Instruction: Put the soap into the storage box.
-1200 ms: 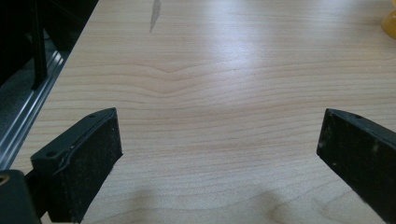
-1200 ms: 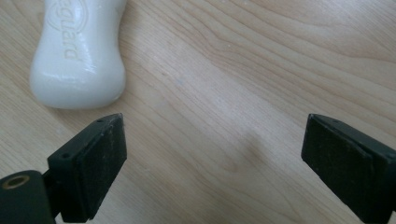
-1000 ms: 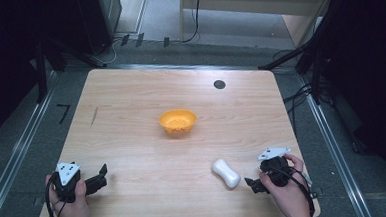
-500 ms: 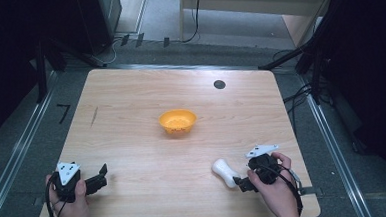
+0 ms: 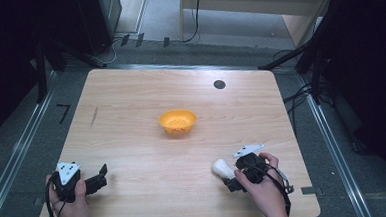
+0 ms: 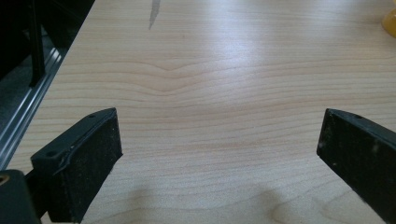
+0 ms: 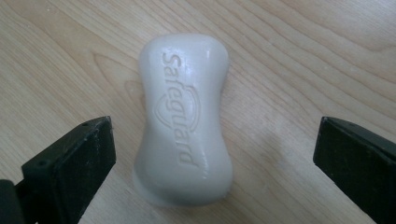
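A white bar of soap [image 5: 221,167] [image 7: 185,123] stamped "Safeguard" lies flat on the wooden table [image 5: 131,116] near its front right. My right gripper [image 5: 232,179] [image 7: 212,163] is open right over it, one jaw on each side of the bar, neither touching. An orange bowl [image 5: 177,121] stands in the middle of the table; its yellow edge [image 6: 390,21] shows at the top right of the left gripper view. My left gripper [image 5: 100,176] [image 6: 219,158] rests open at the front left corner, with bare wood between its jaws.
A small black disc [image 5: 219,84] sits near the table's far edge. A dark streak [image 5: 94,116] [image 6: 154,11] marks the wood at the left. Metal rails [image 5: 13,158] run along both sides of the table, and cables lie on the floor beyond.
My right gripper has moved left and forward, closing in on the soap until its open jaws straddle it. The left gripper, the soap and the bowl have stayed put.
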`<move>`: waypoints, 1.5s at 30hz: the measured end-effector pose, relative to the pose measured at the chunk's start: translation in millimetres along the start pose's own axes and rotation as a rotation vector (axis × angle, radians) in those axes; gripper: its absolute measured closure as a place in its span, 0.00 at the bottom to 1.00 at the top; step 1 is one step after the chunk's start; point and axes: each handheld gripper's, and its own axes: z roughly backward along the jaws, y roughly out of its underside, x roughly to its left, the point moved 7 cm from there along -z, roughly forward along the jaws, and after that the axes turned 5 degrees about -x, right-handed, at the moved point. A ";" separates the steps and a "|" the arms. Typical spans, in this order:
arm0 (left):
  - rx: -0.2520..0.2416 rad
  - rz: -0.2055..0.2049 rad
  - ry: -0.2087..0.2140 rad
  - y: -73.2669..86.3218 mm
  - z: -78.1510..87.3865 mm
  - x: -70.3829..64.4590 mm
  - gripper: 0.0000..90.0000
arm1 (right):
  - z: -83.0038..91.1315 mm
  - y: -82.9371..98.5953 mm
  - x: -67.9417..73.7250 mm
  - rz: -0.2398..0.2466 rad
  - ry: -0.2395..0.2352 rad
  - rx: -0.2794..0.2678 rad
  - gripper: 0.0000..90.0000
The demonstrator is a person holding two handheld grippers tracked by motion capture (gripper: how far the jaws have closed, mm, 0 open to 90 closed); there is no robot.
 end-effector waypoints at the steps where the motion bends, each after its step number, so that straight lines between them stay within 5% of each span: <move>1: 0.000 0.001 0.000 0.0 0.0 0.0 0.00 | -1.1 -0.5 1.6 -0.006 0.003 0.003 0.00; 17: 0.001 0.003 0.003 0.0 0.0 0.3 0.00 | -18.1 -3.1 12.9 -0.001 0.008 0.036 0.01; 27: 0.001 0.004 0.006 -0.2 -0.1 0.3 0.00 | -25.0 -5.4 19.1 -0.010 0.026 0.046 0.20; 36: 0.002 0.003 0.010 -0.1 -0.4 0.0 0.00 | -22.7 -5.5 20.4 0.019 0.026 0.033 0.53; 45: -0.003 0.013 0.013 -0.4 -0.4 0.3 0.00 | -21.6 -4.8 22.0 0.055 0.014 0.033 0.55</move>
